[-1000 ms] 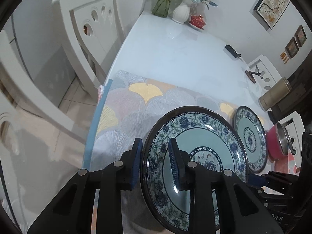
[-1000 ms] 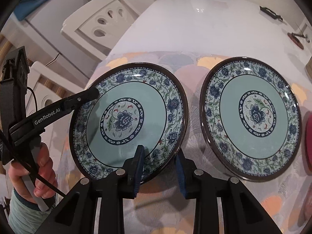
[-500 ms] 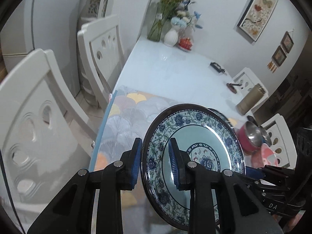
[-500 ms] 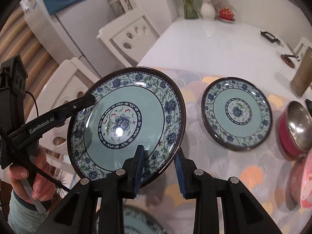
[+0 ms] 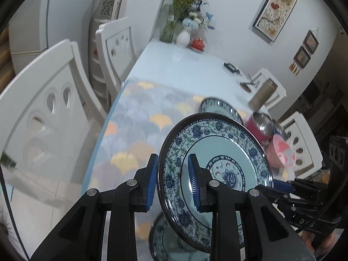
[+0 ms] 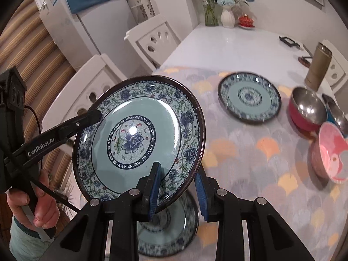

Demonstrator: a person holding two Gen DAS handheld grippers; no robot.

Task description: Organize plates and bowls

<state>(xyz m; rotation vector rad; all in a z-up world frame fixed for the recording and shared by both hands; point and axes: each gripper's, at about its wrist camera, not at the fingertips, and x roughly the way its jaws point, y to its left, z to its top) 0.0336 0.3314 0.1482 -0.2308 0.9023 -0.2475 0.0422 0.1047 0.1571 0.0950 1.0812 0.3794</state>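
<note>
A blue-and-green floral plate hangs tilted in the air above the patterned mat, held by both grippers. My right gripper is shut on its near rim. My left gripper is shut on the plate's left rim, and its finger tip shows at the plate's left edge in the right wrist view. A second matching plate lies flat further back on the mat. A third plate lies on the mat directly beneath the lifted one. A red steel-lined bowl and a pink bowl stand at the right.
A gold canister stands behind the bowls, with a blue-rimmed bowl beside them. White chairs line the table's left side. A vase with flowers stands at the far end. A person's hand grips the left handle.
The plate has risen off the mat in both grippers and come toward the near edge. The table looks further away, and a third plate now shows beneath it.
</note>
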